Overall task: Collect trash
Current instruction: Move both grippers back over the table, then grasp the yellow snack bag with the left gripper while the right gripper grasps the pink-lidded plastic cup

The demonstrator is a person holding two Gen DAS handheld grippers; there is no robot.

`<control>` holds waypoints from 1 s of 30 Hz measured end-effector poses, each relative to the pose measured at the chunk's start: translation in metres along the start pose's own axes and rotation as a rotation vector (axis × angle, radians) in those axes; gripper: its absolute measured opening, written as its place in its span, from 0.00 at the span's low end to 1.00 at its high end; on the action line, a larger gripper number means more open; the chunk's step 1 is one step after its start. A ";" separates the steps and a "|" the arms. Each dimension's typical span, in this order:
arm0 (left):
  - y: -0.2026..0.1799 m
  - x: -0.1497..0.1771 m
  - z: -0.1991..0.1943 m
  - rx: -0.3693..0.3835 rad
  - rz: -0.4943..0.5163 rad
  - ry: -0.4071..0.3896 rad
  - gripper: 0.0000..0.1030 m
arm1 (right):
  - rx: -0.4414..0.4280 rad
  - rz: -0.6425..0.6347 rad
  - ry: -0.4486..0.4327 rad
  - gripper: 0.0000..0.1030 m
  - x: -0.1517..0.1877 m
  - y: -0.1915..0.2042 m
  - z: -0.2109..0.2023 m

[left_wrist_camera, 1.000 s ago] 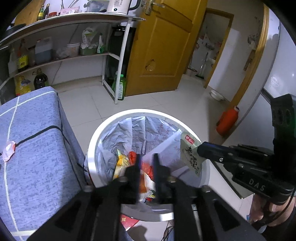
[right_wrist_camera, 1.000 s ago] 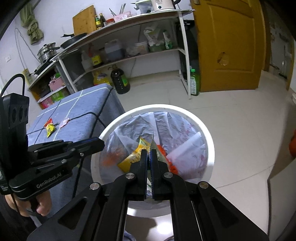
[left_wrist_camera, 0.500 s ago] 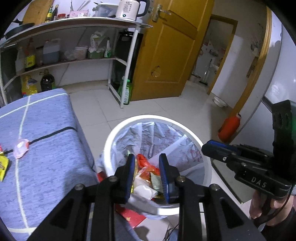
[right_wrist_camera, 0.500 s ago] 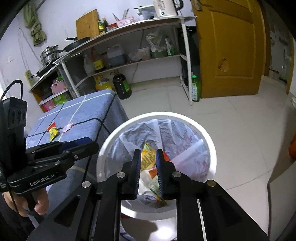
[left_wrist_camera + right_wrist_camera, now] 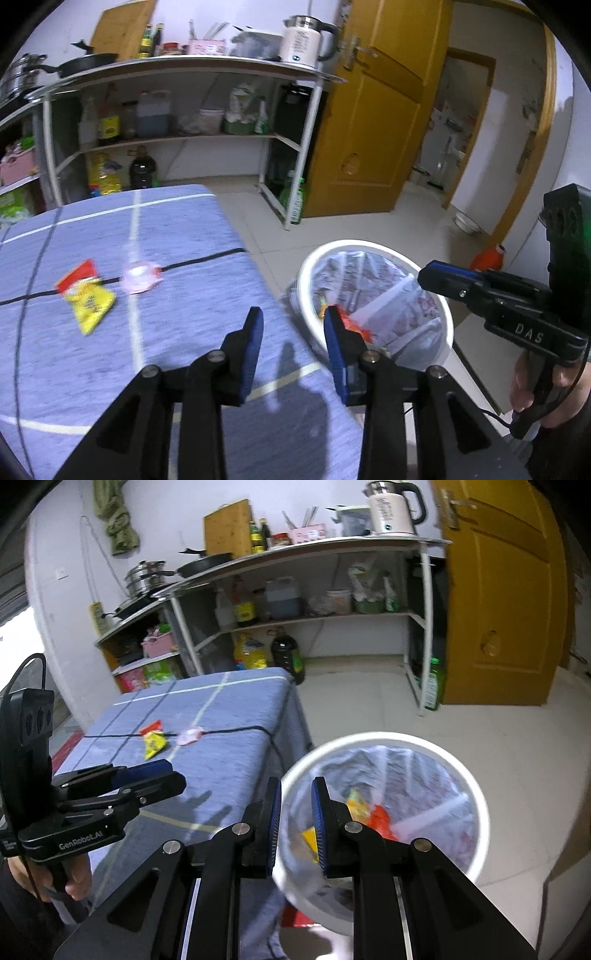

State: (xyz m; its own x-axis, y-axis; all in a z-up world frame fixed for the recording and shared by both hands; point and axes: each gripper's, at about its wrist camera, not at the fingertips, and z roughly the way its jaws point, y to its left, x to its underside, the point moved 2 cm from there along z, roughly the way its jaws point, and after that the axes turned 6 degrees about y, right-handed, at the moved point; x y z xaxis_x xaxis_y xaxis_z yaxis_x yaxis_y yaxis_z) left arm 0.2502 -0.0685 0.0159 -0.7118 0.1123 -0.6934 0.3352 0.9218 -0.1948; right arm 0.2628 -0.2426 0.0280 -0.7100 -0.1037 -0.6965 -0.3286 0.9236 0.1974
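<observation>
The left gripper (image 5: 293, 328) fills the lower middle of its frame, jaws spread wide and empty. The right gripper (image 5: 295, 805), lower centre of its frame, is parted more narrowly, also empty.

2 downward wrist views, shared bin (image 5: 373, 246)

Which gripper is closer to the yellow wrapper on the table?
Left. The left gripper is above the table's near edge, facing the yellow wrapper; the right gripper hangs at the bin rim.

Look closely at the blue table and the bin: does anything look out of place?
Yes. A yellow-and-red wrapper and a pink wrapper lie loose on the blue tablecloth, while other litter already sits inside the white bin.
</observation>
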 end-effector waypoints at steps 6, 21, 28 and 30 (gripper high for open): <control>0.039 0.012 -0.023 -0.078 -0.052 -0.014 0.35 | -0.046 -0.047 -0.002 0.39 -0.007 0.029 0.011; 0.101 0.026 -0.043 -0.206 -0.139 -0.021 0.39 | -0.101 -0.148 0.017 0.39 -0.028 0.089 0.043; 0.128 0.021 -0.034 -0.233 -0.189 -0.016 0.47 | -0.141 -0.196 0.049 0.46 -0.039 0.110 0.066; 0.136 0.018 -0.030 -0.239 -0.203 -0.013 0.49 | -0.140 -0.209 0.054 0.46 -0.043 0.114 0.073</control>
State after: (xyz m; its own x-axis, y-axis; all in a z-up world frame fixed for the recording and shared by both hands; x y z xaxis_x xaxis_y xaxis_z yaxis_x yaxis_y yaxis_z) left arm 0.2649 0.0702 -0.0024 -0.7408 -0.0868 -0.6661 0.0312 0.9861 -0.1632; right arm 0.3013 -0.1058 0.0300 -0.6486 -0.3099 -0.6952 -0.5518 0.8206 0.1490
